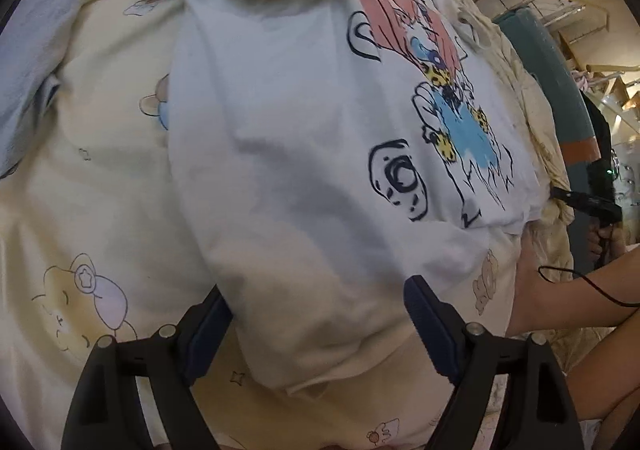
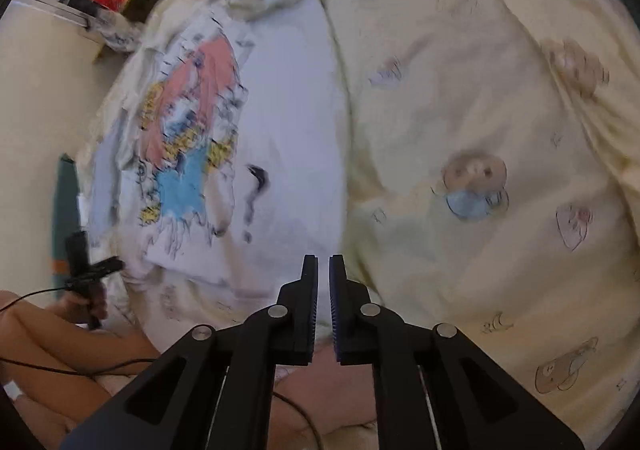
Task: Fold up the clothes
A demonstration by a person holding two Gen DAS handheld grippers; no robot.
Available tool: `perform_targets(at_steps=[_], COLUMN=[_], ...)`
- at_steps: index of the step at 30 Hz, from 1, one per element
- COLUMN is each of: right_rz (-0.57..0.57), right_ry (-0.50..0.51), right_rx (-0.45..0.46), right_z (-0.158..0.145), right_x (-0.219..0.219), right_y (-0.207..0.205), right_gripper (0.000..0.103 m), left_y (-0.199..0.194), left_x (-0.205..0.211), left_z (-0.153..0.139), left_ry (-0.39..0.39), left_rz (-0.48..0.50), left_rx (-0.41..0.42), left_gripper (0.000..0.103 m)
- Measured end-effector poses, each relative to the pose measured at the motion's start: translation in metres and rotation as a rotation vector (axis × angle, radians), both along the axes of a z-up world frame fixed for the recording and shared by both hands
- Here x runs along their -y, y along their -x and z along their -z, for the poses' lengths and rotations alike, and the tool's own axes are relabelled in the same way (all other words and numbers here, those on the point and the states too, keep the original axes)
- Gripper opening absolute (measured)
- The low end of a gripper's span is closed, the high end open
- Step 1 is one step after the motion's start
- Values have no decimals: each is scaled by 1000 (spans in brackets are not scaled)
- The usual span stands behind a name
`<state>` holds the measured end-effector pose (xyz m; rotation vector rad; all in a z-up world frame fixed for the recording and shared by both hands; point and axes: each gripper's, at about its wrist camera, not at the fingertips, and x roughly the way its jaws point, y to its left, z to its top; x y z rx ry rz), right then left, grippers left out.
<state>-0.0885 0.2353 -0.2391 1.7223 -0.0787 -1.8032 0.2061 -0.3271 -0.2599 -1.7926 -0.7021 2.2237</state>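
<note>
White cotton T-shirt with a pink, blue and yellow cartoon print [image 1: 280,122] [image 2: 280,138] lay spread on a pale yellow bedsheet printed with small bears and stars [image 1: 88,218] [image 2: 460,98], partly folded lengthwise, plain side toward the left wrist view's left, print toward its right. Collar and a turned-over sleeve bunched at the far end. Light blue cloth [image 1: 36,50] lay at the sheet's far left edge, apart from the shirt.

Left gripper [image 1: 318,314] stood wide open, black fingers with dark blue pads either side of the shirt's near hem fold; left pad partly under the cloth edge, right pad just beside it. Nothing clamped.

Right gripper [image 2: 324,290] hovered over the sheet near the shirt's lower corner, fingers almost together with only a thin slit between the pads, no fabric caught. Right wrist view blurred by motion.

Bare forearm [image 1: 580,290] seen at the bed's edge with a thin black cable [image 1: 592,286] over it. Teal cylinder with an orange band [image 1: 560,90] stood beyond the bed.
</note>
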Motion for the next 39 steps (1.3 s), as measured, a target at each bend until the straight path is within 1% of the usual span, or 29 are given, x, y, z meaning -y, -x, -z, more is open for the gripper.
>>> perform_targets(at_steps=[2, 4, 6, 8, 9, 10, 11, 13, 14, 15, 16, 17, 18, 19, 20, 21, 23, 25, 27, 28, 30, 32, 35, 36, 37, 39], right_rz=[-6, -13, -54, -86, -98, -110, -121, -145, -161, -178, -207, -236, -264, -257, -250, -243, -229, -202, -188, -181, -146, -84, 11, 29, 47, 42], right_ry=[-16, -31, -3, 12, 0, -8, -17, -33, -42, -50, -68, -86, -94, -102, -110, -118, -133, -110, -83, -70, -59, -25, 26, 17, 7, 8], right_rx=[12, 23, 13, 6, 0, -4, -9, -17, -20, -22, -38, -54, -66, -76, -86, -96, -116, -147, -160, -167, -187, -202, -224, -220, -216, -153], right_z=[14, 27, 30, 32, 33, 34, 34, 35, 38, 41, 42, 43, 43, 39, 35, 32, 24, -1, -20, -30, -44, -58, -79, -80, -80, -65], right_x=[0, 0, 6, 13, 19, 22, 25, 30, 32, 34, 41, 47, 52, 51, 50, 49, 47, 39, 35, 33, 25, 10, -13, -19, -25, -29], right_y=[-1, -2, -5, -8, -9, -10, -10, -10, -9, -9, -12, -14, -16, -16, -16, -16, -15, -15, -15, -15, -9, 2, 19, 23, 28, 26], right_gripper=[26, 28, 28, 36, 39, 46, 48, 48, 50, 47, 41, 24, 19, 14, 7, 4, 3, 3, 2, 2, 2, 2, 1, 1, 1, 1], left_y=[-1, -1, 1, 4, 4, 5, 6, 8, 10, 11, 10, 10, 10, 10, 10, 10, 10, 10, 14, 15, 17, 19, 20, 19, 19, 19], left_x=[-1, -4, -8, -11, -10, -10, -10, -12, -15, -17, -17, -17, -17, -14, -10, -10, -10, -6, 2, 6, 17, 25, 39, 43, 46, 39], left_z=[-6, -9, -8, -4, -3, -1, 2, 4, 3, 2, 0, 0, 0, 1, 1, -6, -18, -41, -58, -65, -78, -91, -107, -104, -94, -65], left_ry=[-38, -65, -90, -85, -85, -91, -98, -98, -86, -74, -55, -16, 24, 30, 8, 8, 9, 0, -36, -40, -56, -85, -98, -97, -111, -144], left_rz=[8, 14, 23, 19, 14, 8, 3, 10, 23, 37, 49, 61, 73, 73, 64, 66, 70, 70, 48, 39, 12, -22, -70, -89, -96, -49], left_rx=[-19, -39, -44, -40, -37, -32, -27, -25, -36, -46, -54, -50, -45, -33, -30, -45, -77, -134, -171, -192, -234, -278, -325, -314, -273, -140], left_gripper=[85, 85, 85, 85, 85, 85, 85, 85, 83, 71, 45, 26, 4, 4, 4, 4, 4, 4, 4, 4, 4, 4, 4, 4, 4, 4])
